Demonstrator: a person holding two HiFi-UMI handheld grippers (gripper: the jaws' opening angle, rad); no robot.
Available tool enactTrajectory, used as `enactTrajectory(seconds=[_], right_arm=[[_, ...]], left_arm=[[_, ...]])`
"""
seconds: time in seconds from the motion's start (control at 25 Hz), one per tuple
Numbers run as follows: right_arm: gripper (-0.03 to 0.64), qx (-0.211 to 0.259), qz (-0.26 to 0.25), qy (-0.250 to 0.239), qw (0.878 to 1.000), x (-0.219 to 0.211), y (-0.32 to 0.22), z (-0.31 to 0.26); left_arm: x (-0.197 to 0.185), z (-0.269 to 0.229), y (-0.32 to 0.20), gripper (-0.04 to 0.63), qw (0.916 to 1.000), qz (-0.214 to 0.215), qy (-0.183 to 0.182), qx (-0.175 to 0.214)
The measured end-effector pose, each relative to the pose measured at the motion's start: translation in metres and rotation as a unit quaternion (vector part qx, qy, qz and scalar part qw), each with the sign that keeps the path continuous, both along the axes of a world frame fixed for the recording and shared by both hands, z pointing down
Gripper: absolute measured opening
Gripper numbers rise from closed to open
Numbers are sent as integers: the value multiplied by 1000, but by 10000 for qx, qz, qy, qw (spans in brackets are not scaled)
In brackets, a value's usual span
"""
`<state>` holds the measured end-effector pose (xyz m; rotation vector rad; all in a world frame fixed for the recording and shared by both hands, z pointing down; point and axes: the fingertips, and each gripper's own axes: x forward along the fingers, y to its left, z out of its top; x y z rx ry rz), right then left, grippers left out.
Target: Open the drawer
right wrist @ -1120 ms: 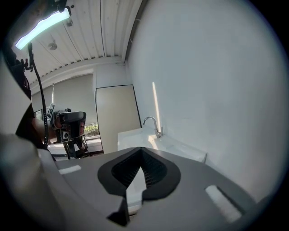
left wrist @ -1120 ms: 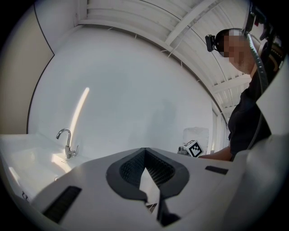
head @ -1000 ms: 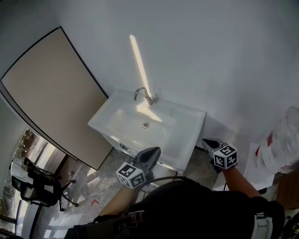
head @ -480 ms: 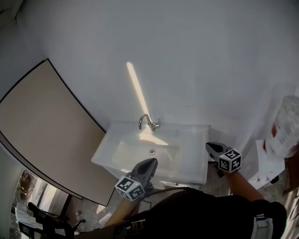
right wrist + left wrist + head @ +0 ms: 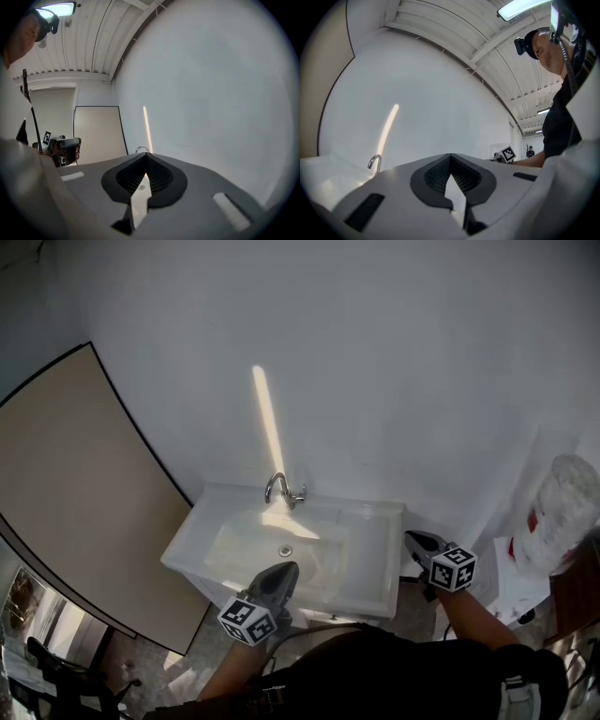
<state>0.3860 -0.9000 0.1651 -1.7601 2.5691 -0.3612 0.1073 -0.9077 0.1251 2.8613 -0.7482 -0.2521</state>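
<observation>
Whereas head view shows sink (image 5: 367,563), others show ceiling (image 5: 454,28).

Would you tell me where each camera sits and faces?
Head view: on the head, steeply down at sink and tap; forearms, left gripper, right gripper show.
Left gripper view: on that gripper, facing the wall; shut jaws, person's torso.
Right gripper view: likewise, toward wall and beige panel; shut jaws.
Shared: all see the tap.
</observation>
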Motion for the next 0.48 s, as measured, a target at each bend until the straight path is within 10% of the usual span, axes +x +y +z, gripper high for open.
enactTrajectory(seconds=[0.48], right_arm=[[0, -155, -176, 221, 9995, 16, 5, 11]], left_arm=[[13, 11, 16, 0, 9998, -142, 37, -112]])
